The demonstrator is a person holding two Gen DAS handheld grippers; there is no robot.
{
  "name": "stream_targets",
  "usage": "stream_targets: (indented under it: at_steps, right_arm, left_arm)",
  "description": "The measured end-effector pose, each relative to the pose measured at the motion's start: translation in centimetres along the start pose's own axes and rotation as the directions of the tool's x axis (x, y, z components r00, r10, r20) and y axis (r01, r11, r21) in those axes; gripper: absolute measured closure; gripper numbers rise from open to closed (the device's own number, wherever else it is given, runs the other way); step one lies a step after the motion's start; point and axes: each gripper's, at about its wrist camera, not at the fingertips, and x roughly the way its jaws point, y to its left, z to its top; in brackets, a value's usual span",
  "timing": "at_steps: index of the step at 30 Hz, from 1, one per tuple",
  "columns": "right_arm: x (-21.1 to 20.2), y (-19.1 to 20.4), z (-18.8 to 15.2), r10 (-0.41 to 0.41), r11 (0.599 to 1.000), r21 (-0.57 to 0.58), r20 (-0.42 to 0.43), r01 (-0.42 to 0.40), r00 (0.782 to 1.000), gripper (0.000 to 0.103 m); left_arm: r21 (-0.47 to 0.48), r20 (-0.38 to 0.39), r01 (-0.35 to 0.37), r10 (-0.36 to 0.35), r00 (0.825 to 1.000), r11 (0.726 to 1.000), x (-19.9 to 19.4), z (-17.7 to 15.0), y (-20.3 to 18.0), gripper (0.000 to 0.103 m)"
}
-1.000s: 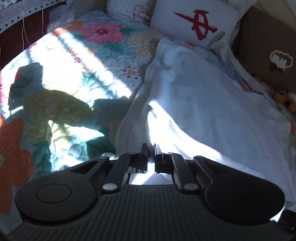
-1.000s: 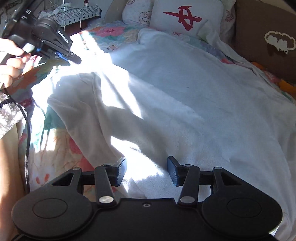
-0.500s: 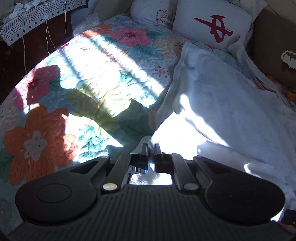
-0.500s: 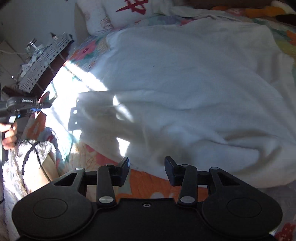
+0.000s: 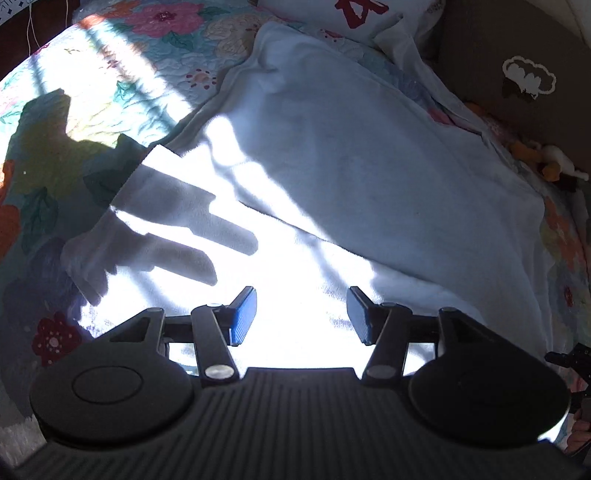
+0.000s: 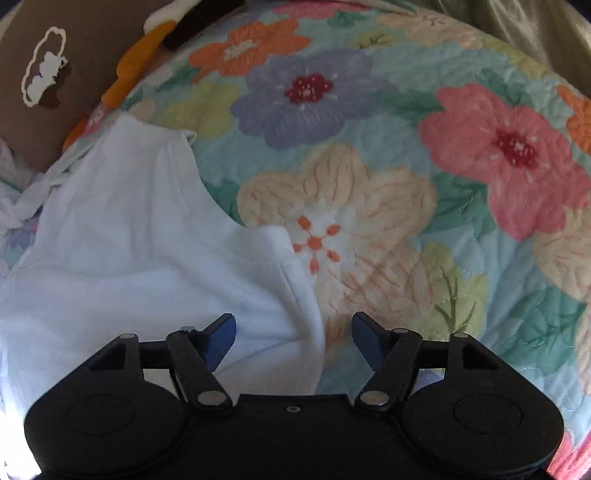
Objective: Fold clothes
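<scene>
Both tongs, left and right, are opening, unclamped, above the white garment.

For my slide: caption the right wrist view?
Right tongs opening over white garment's edge on floral quilt.

Left wrist view: from behind the left gripper, steeply down and forward, towards the pillow end
Left wrist range: close over the white cloth, sunlit below the fingers
Right wrist view: from behind the right gripper, steeply down, over the cloth edge and the quilt
Right wrist range: close, quilt stitching legible
Shared: white cloth, floral quilt, brown cushion with cloud print
Difference: cushion at upper right in left view, upper left in right view
</scene>
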Motion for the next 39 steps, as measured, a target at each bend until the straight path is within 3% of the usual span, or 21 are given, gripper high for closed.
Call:
stream_targets:
  at_steps: [1, 2, 4, 7, 9, 11, 15, 16, 17, 20, 22, 25, 26, 28, 30, 33, 35, 36, 37, 39]
  right_arm:
    - [0.1, 0.2, -0.2, 0.003, 1.000, -0.012, 0.030, -0.003, 1.000, 0.027]
    - [0.0, 0.7, -0.1, 0.011, 0.999, -0.054, 0.066, -0.007, 0.998, 0.046]
    - [-0.4, 2.1, 0.5, 0.027, 0.981, -0.193, 0.098, -0.007, 0.995, 0.097]
    - [-2.5, 2.3, 1.2, -0.029, 0.966, -0.242, 0.225, 0.085, 0.974, 0.100]
    - [-2.2, 1.1, 2.0, -0.004, 0.990, -0.141, 0.181, 0.030, 0.984, 0.100]
    - [-1.0, 1.3, 1.8, -0.047, 0.984, -0.164, 0.140, 0.070, 0.989, 0.100]
    - [-1.0, 1.6, 0.7, -0.123, 0.962, -0.227, 0.135, 0.152, 0.983, 0.093]
    - [-1.7, 1.1, 0.7, -0.116, 0.972, -0.189, 0.143, 0.142, 0.983, 0.084]
    - [-2.5, 0.8, 0.7, -0.093, 0.980, -0.161, 0.161, 0.119, 0.982, 0.074]
    - [-5.0, 0.8, 0.5, 0.001, 0.990, -0.139, 0.225, 0.031, 0.974, 0.057]
    - [-6.3, 1.7, 1.2, 0.083, 0.981, -0.190, 0.211, -0.042, 0.974, 0.056]
    - [-8.4, 3.9, 3.3, 0.203, 0.947, -0.282, 0.164, -0.151, 0.965, 0.055]
    - [-9.1, 4.5, 4.1, 0.246, 0.930, -0.315, 0.147, -0.190, 0.958, 0.050]
    - [-10.0, 6.1, 5.8, 0.338, 0.877, -0.383, 0.062, -0.290, 0.939, 0.042]
    - [-10.0, 7.0, 7.2, 0.407, 0.824, -0.421, -0.027, -0.380, 0.913, 0.041]
    - [-8.9, 8.8, 8.9, 0.446, 0.723, -0.523, -0.147, -0.452, 0.883, 0.040]
    - [-7.5, 9.0, 9.6, 0.456, 0.687, -0.582, -0.120, -0.434, 0.882, 0.040]
    - [-6.3, 9.0, 9.9, 0.438, 0.683, -0.620, -0.075, -0.386, 0.896, 0.040]
    - [-5.2, 8.9, 10.1, 0.408, 0.699, -0.633, -0.029, -0.333, 0.912, 0.040]
    - [-2.9, 8.6, 10.7, 0.383, 0.712, -0.638, 0.003, -0.293, 0.924, 0.040]
  left_arm:
    - [0.009, -0.013, -0.024, 0.024, 1.000, 1.000, 0.7, -0.3, -0.2, 0.050]
    - [0.016, -0.026, -0.046, 0.047, 0.999, 0.999, 1.2, -0.5, -0.3, 0.050]
    - [0.021, -0.029, -0.067, 0.068, 0.997, 0.998, 1.6, -0.7, 0.0, 0.050]
    - [0.031, -0.024, -0.079, 0.080, 0.997, 0.996, 1.5, -0.9, 0.5, 0.044]
    - [0.017, -0.046, -0.068, 0.069, 0.997, 0.998, 1.8, -1.0, 1.3, 0.041]
    - [-0.010, -0.065, -0.046, 0.045, 0.997, 0.999, 2.1, -1.1, 1.9, 0.041]
    - [-0.018, -0.069, -0.055, 0.054, 0.996, 0.998, 2.4, -1.0, 1.7, 0.039]
    - [-0.003, -0.066, -0.065, 0.065, 0.996, 0.998, 2.5, -1.1, 1.5, 0.039]
    - [0.024, -0.058, -0.079, 0.081, 0.995, 0.997, 2.4, -1.3, 1.0, 0.039]
    - [0.108, -0.016, -0.111, 0.113, 0.993, 0.988, 1.8, -1.9, -0.4, 0.038]
    - [0.148, 0.023, -0.093, 0.091, 0.996, 0.985, 1.0, -2.2, -1.3, 0.038]
    - [0.177, 0.059, 0.012, -0.023, 0.998, 0.984, -0.9, -2.0, -3.0, 0.038]
    - [0.175, 0.058, 0.054, -0.065, 0.996, 0.983, -1.5, -1.9, -3.9, 0.038]
    - [0.213, 0.047, 0.126, -0.139, 0.989, 0.969, -2.2, -1.8, -6.7, 0.038]
    - [0.275, 0.019, 0.195, -0.208, 0.978, 0.941, -2.3, -1.8, -10.4, 0.038]
    - [0.350, -0.004, 0.229, -0.243, 0.970, 0.908, -1.4, -1.6, -16.0, 0.038]
    - [0.396, 0.010, 0.218, -0.242, 0.970, 0.892, 0.1, -1.0, -18.7, 0.038]
    - [0.410, 0.014, 0.216, -0.243, 0.970, 0.886, 1.1, -0.6, -20.0, 0.038]
    - [0.409, 0.009, 0.223, -0.248, 0.969, 0.885, 2.1, -0.2, -20.8, 0.038]
    - [0.388, -0.005, 0.231, -0.249, 0.968, 0.892, 4.5, 0.5, -22.0, 0.038]
